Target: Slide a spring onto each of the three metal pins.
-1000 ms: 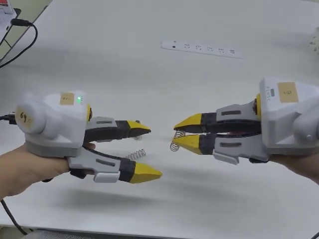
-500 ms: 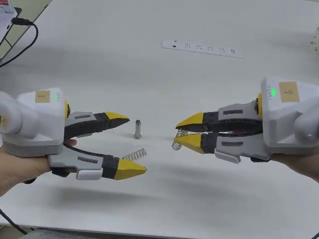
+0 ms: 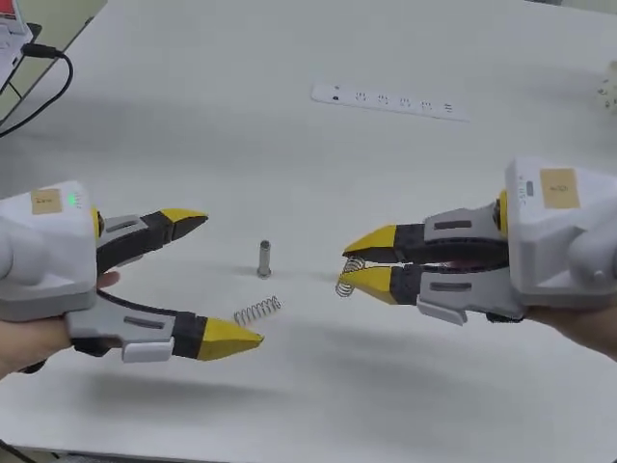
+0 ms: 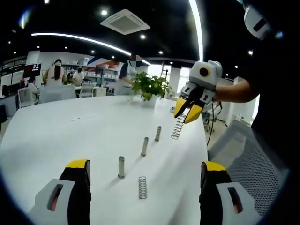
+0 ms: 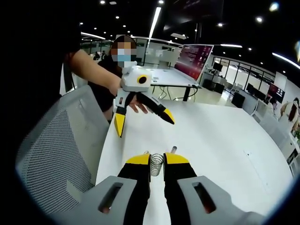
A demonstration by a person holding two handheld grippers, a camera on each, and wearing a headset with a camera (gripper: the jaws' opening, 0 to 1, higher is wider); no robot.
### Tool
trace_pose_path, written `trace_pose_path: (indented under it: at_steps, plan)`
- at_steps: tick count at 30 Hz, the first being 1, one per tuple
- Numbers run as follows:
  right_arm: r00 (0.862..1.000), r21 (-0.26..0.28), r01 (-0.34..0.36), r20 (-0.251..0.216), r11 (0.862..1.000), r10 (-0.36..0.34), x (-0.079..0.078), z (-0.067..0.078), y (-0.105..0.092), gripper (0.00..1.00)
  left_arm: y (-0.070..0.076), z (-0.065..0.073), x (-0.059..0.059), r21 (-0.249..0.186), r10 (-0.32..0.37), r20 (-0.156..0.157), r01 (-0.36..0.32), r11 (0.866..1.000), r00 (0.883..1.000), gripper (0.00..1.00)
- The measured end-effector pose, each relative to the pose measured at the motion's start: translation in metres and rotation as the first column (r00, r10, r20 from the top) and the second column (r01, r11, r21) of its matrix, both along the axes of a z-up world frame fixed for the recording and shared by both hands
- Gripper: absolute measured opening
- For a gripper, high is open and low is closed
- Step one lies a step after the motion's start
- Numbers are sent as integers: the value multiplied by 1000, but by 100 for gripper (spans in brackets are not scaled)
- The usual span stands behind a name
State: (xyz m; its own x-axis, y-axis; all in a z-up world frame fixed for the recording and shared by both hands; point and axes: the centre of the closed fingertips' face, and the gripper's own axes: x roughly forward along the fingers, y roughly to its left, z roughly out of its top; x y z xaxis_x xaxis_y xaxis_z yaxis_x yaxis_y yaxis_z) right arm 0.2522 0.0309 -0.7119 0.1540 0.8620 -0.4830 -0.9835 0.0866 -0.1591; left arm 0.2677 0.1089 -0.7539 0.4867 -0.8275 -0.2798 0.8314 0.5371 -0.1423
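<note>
My right gripper (image 3: 349,263) is shut on a small steel spring (image 3: 348,274), which hangs from its yellow tips above the white table. In its own view the same spring (image 5: 156,164) sits between the closed jaws, with a pin (image 5: 173,150) just beyond. My left gripper (image 3: 224,280) stands open and holds nothing, its jaws on either side of a second spring (image 3: 256,311) lying on the table. A metal pin (image 3: 264,258) stands upright between the two grippers. The left gripper view shows three pins in a row: near (image 4: 121,167), middle (image 4: 145,146) and far (image 4: 158,133), the far one looking ribbed.
A white power strip (image 3: 390,99) lies at the far side of the table (image 3: 193,125). A black cable (image 3: 43,72) runs at the far left edge. A grey mesh chair (image 5: 56,150) stands at the table's near side. A potted plant (image 4: 150,86) sits at one end.
My left gripper has drawn back to the left, still open, uncovering the upright pin and the lying spring. The right gripper has kept its place and its hold on the spring.
</note>
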Motion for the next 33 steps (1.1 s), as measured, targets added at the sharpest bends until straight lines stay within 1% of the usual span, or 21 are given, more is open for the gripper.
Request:
trace_pose_path:
  at_steps: [2, 9, 13, 19, 22, 23, 26, 28, 33]
  plan:
    - [1000, -3, 3, 2, 1000, -2, 1, 0, -1, 8, 2, 0, 1, 6, 12, 9, -12, 1000, 1000, 98]
    - [1000, -11, 15, 2, 1000, -15, 3, -1, -7, 8, 2, 1, 2, -4, 24, 8, -24, 1000, 1000, 98]
    - [1000, -14, 24, 6, 1000, -24, 6, 0, -11, 8, 2, 0, 2, -6, 29, -5, -29, 1000, 1000, 98]
    - [999, -14, 43, 7, 999, -43, 11, 0, -16, 8, 4, 1, 2, -9, 39, 2, -39, 999, 999, 98]
    - [999, -16, 51, 8, 999, -51, 13, -1, -18, 8, 6, 0, 3, -7, 43, -1, -43, 999, 999, 98]
    - [999, -16, 54, 7, 998, -54, 14, -1, -18, 8, 6, 0, 2, -5, 43, 3, -43, 999, 999, 98]
    - [998, -23, 59, 10, 998, -59, 17, -2, -19, 8, 6, 0, 2, -10, 44, 0, -44, 999, 999, 98]
    - [998, -25, 64, 8, 998, -64, 19, -4, -20, 8, 6, -1, 2, -7, 43, 3, -43, 999, 999, 98]
    - [997, -37, 77, 8, 996, -77, 25, -9, -22, 7, 6, -3, 3, -2, 42, -1, -42, 999, 999, 98]
